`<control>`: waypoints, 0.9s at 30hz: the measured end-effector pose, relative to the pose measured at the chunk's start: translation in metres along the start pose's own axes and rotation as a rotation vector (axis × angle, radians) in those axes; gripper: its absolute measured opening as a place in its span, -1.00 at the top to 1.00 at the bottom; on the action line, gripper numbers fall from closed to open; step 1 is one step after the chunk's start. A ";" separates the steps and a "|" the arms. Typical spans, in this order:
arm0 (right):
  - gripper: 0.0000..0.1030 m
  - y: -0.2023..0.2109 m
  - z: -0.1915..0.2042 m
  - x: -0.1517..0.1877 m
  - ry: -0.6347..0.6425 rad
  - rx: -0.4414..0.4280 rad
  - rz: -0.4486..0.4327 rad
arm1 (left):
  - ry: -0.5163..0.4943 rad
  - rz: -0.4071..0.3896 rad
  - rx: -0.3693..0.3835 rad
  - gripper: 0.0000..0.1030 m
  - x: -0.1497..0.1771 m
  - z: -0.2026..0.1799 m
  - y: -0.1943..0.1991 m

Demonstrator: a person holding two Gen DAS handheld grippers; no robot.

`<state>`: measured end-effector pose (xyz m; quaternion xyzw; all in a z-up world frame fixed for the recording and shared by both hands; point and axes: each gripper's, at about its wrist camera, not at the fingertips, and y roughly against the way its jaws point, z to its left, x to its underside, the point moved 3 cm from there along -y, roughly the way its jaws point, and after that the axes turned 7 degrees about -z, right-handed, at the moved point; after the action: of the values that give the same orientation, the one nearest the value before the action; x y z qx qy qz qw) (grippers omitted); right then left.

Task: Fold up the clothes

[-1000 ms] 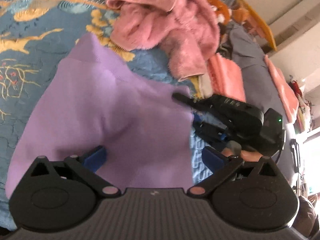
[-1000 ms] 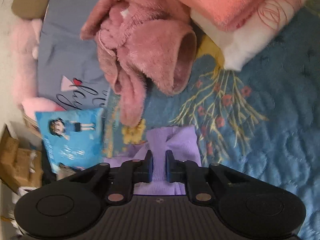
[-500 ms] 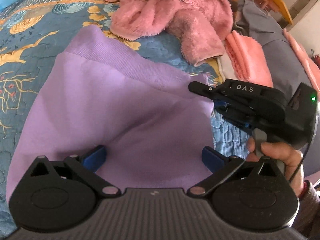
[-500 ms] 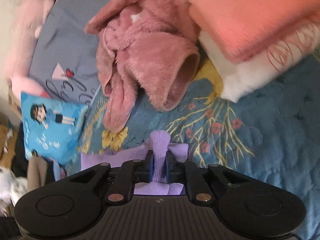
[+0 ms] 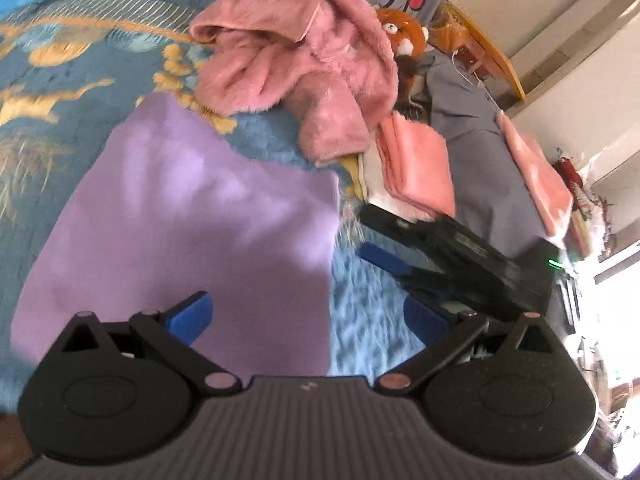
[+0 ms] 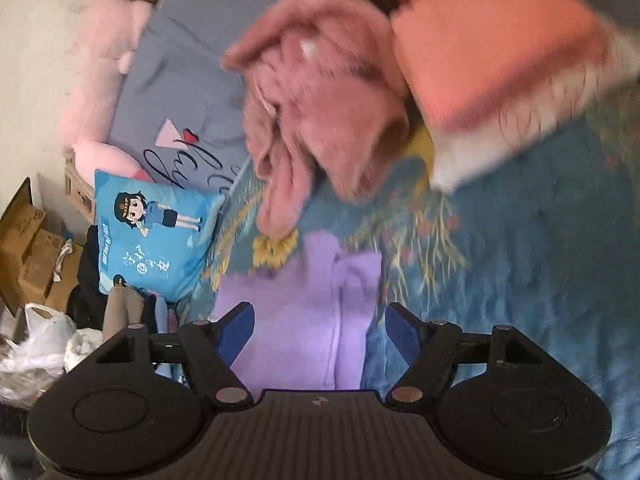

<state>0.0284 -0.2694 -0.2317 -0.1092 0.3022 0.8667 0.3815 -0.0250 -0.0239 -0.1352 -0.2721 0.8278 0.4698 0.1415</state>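
Nearest me, my left gripper (image 5: 308,320) has its jaws spread wide with nothing between them, hanging over the near edge of the lilac garment (image 5: 192,232). My right gripper (image 6: 320,332) is likewise wide open and empty, its jaws straddling a raised crease of the same garment (image 6: 304,312); in the left view it sits just right of the cloth's right edge, over bare quilt. The garment lies spread as a roughly squared panel on the bed, near and left of centre, so I judge one fold is laid down (I can't tell how many are beneath it) and it may need another. Beyond it, the fluffy pink jacket (image 5: 304,64) is a crumpled heap, clearly not folded. To its right a coral folded cloth (image 5: 416,164) sits on a white bundle, seemingly finished. So I'd say roughly midway.

The surface is a blue quilted bedspread (image 5: 360,312) with yellow floral print. Farther off lie a grey printed pillow (image 6: 188,68), a blue cartoon cushion (image 6: 148,236), a red-panda plush (image 5: 400,36), and on the floor at the left, cardboard boxes (image 6: 24,248) and plastic bags (image 6: 36,340).
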 end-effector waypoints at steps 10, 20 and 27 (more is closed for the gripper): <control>0.41 -0.056 -0.010 0.000 -0.126 0.006 0.024 | 0.351 0.120 -0.006 -0.99 0.051 0.060 0.015; 0.57 -0.048 0.015 -0.001 -0.047 0.049 0.013 | 0.593 0.062 -0.005 -0.99 0.054 0.101 -0.016; 0.56 -0.047 0.010 -0.002 -0.092 0.041 0.024 | 0.731 -0.007 0.084 -0.92 0.050 0.119 -0.024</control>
<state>0.0640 -0.2397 -0.2438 -0.0576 0.3034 0.8689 0.3869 -0.0539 0.0523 -0.2379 -0.4189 0.8413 0.3065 -0.1512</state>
